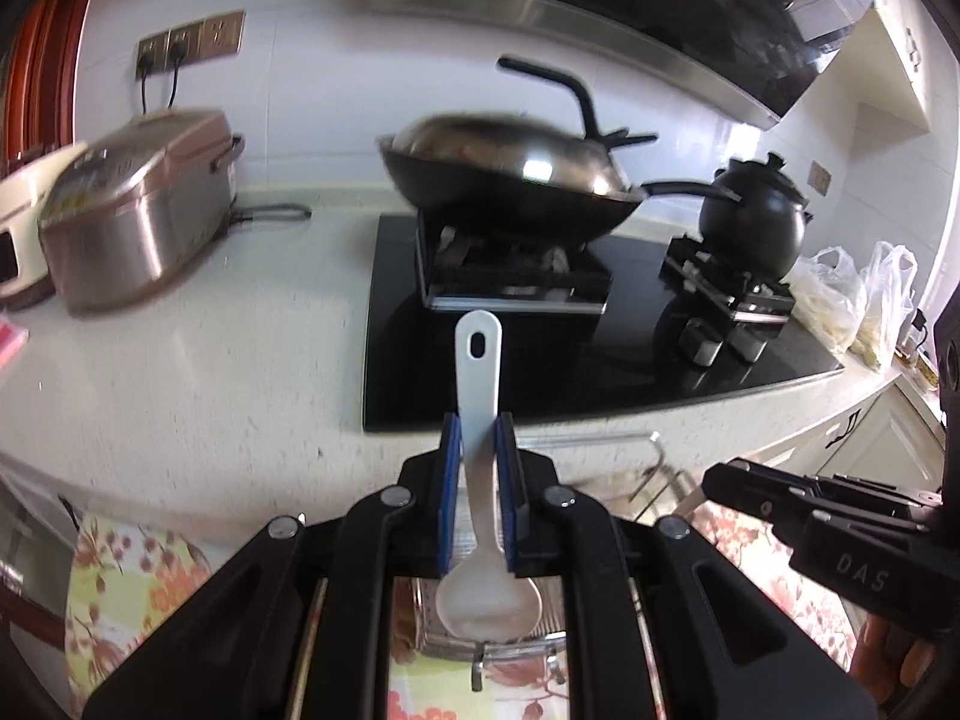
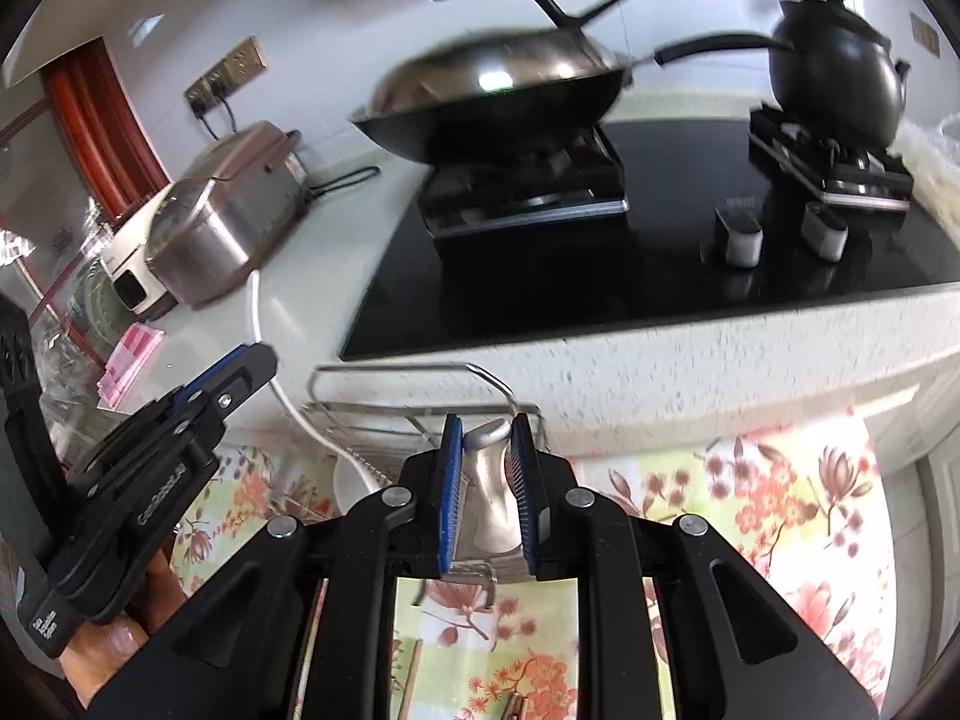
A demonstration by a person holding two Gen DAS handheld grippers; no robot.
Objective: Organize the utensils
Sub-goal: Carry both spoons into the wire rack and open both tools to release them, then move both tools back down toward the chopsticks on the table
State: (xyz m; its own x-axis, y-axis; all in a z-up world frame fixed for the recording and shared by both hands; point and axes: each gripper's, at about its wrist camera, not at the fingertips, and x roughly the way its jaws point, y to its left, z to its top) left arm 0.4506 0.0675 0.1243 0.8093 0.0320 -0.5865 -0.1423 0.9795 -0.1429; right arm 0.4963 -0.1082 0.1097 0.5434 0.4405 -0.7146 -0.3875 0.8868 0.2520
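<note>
My left gripper (image 1: 478, 429) is shut on the handle of a white rice spoon (image 1: 478, 372). Its handle end points at the stove and its bowl (image 1: 489, 603) lies back between the jaws. The spoon also shows in the right wrist view (image 2: 264, 324). My right gripper (image 2: 486, 429) is shut on a silver utensil handle (image 2: 492, 492), held over a wire utensil rack (image 2: 420, 414). The rack also shows in the left wrist view (image 1: 654, 468). The left gripper (image 2: 228, 378) shows at the left of the right wrist view. The right gripper (image 1: 720, 474) shows at the right of the left wrist view.
A black gas hob (image 1: 600, 372) on the white counter (image 1: 210, 390) carries a lidded wok (image 1: 510, 180) and a black kettle (image 1: 753, 216). A steel rice cooker (image 1: 138, 210) stands at the left, plastic bags (image 1: 858, 300) at the right. A floral cloth (image 2: 750, 510) lies below the counter edge.
</note>
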